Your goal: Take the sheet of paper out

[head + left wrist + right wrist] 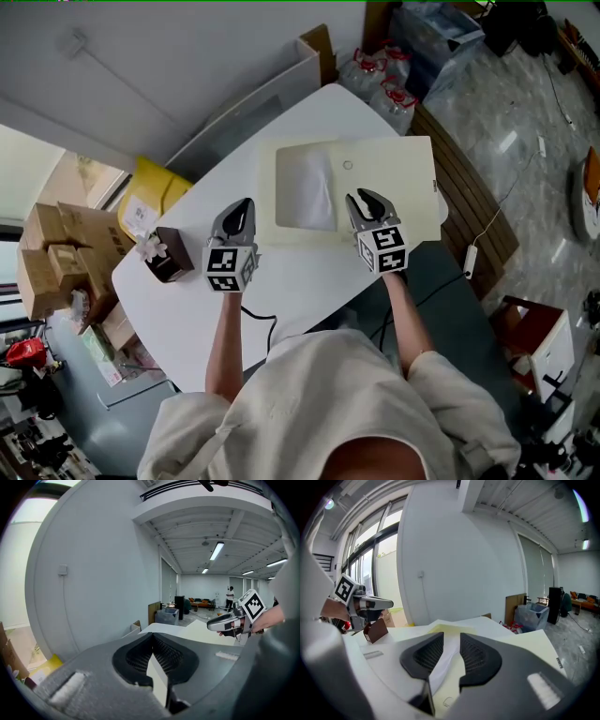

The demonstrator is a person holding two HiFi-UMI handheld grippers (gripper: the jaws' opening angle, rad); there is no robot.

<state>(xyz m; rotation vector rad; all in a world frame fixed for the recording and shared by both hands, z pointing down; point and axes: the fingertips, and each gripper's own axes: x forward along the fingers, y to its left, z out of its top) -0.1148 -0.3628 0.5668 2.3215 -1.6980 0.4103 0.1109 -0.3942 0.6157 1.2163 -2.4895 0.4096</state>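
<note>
Table [309, 281], white, bears a cream folder [394, 173] with the paper [307, 192] in its left half, at 1 o'clock from the left gripper [245, 204], jaws together and empty, and 11 o'clock from the right gripper [367, 199], jaws partly apart, holding nothing; brown box [169, 255] at the left gripper's 8 o'clock

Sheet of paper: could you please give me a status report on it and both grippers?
Left gripper shut, empty. Right gripper open, empty, over envelope. Sheet of paper on envelope, ungripped. Brown box well aside.
</note>
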